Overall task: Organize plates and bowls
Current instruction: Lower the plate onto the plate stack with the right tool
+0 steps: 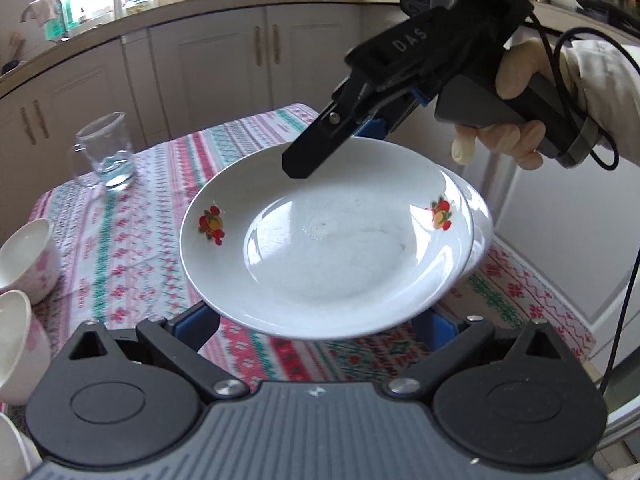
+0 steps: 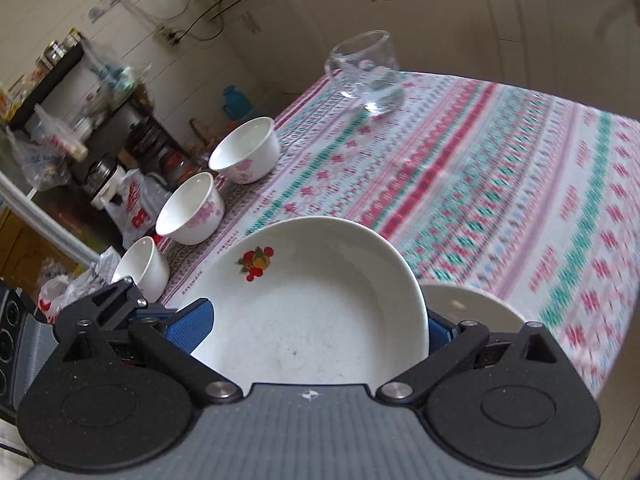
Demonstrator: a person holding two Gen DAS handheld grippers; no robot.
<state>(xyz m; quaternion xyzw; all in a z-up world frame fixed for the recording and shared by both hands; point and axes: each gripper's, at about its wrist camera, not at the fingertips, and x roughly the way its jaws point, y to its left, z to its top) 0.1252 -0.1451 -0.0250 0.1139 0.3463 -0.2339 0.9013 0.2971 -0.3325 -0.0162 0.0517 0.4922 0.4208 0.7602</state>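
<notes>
Fruit motifs in red and orange marked the rim of the white plate [image 1: 328, 248] on two opposite sides, and its shallow well looked faintly scuffed. It hung tilted above the tabletop [image 1: 132, 240], which was covered in a striped cloth of pink, red and green. The right gripper [image 1: 320, 148] pinched its far rim, one black finger lying across the top, with a gloved hand [image 1: 508, 120] on the handle behind. The left gripper [image 1: 316, 320] sat spread at the near edge, its blue pads on either side below the plate; whether they touched it could not be told. A second plate [image 2: 476, 308] lay just beside and partly under the first, so two plates were counted. Three white bowls [image 2: 190, 210] with pink flowers stood in a row along the tabletop's edge, apart from each other. One clear glass mug [image 2: 368, 72] stood well apart at the far side. Cream cabinets [image 1: 224, 56] and a cluttered counter stood beyond the tabletop.
</notes>
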